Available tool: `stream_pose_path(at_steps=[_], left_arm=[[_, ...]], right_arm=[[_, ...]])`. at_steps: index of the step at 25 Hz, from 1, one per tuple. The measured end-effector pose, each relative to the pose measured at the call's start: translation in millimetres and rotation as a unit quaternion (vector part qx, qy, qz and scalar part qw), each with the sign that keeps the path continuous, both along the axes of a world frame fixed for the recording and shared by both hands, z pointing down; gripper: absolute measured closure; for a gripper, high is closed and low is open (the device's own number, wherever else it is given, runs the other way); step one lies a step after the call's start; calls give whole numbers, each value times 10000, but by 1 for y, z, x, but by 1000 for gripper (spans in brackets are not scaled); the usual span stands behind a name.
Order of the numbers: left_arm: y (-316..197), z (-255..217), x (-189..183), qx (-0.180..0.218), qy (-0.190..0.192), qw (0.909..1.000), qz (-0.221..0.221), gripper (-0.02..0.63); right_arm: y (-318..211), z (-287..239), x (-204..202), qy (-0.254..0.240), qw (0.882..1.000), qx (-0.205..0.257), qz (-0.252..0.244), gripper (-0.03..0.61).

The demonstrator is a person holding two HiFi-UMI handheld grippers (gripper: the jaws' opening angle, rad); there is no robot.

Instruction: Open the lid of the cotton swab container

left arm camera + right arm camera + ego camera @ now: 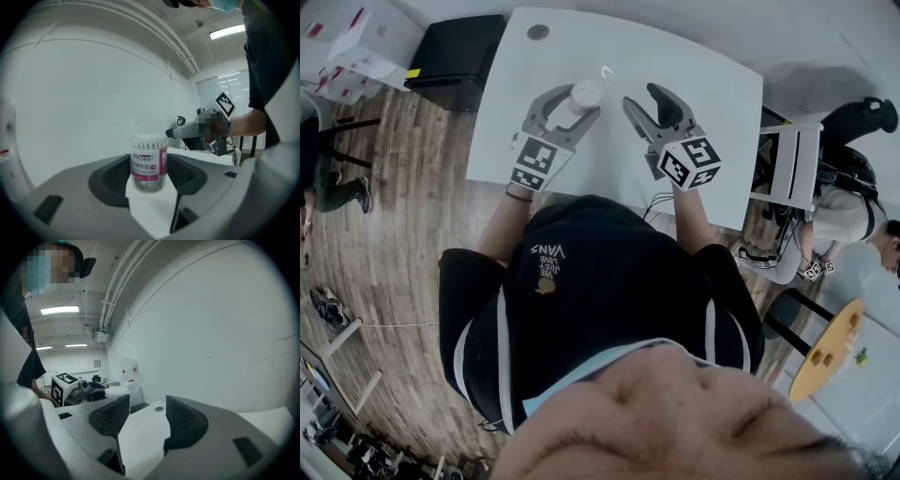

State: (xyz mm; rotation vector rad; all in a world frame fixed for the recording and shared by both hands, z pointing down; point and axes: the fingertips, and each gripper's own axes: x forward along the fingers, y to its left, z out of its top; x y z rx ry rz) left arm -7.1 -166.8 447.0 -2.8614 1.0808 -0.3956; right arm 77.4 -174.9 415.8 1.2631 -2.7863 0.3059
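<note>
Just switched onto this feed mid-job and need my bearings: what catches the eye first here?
The cotton swab container, with its pink label, stands upright on the white table, held between the left tongs, whose jaws press against its sides. Just to its right, the right tongs hang open and empty over the table.

The person is wearing a black short-sleeved T-shirt with a small pale print on the chest and white stripes running down its sides. The left gripper and right gripper are showing grey bodies, black ribbed pads and white cubes bearing black square markers.
</note>
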Motion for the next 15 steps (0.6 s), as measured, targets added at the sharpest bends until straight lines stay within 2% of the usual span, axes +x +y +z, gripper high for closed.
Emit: stream_pose_path(at_steps=[11, 15], left_arm=[[-5, -9, -12, -2, 191, 9997, -164, 362], [-4, -11, -15, -4, 254, 9995, -204, 362]], right_arm=[[7, 11, -4, 226, 9997, -66, -65, 333], [11, 15, -7, 333, 9994, -51, -105, 367]])
